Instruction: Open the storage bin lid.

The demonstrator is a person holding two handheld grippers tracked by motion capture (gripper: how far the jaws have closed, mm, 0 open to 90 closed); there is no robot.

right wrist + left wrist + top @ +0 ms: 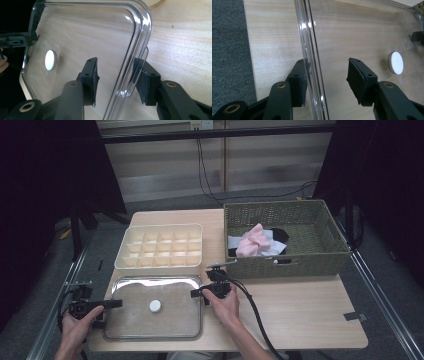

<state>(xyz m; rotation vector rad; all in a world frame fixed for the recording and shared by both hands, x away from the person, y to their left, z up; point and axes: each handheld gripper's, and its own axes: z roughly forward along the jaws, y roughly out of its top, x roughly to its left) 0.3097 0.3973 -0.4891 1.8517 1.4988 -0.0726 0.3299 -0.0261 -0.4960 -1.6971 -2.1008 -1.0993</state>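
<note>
Left gripper [114, 303] and right gripper [196, 293] face each other, both low and level, jaws apart, each gripped from behind by a hand.

The high view is unevenly lit: the wooden desk [300, 305] and the wall behind it are softly bright, while the far left and far right sides fall into near-black. The picture is slightly soft and grainy, with low contrast. The clear lid [155, 307] on the near left of the desk carries a pale, milky sheen from light above. In the left gripper view, small white glints sit along the lid's raised rim [308, 50], and the black jaws at the bottom edge are a little blurred. In the right gripper view, the rim [140, 37] bends and doubles the wood grain behind it; the left edge is dark.
</note>
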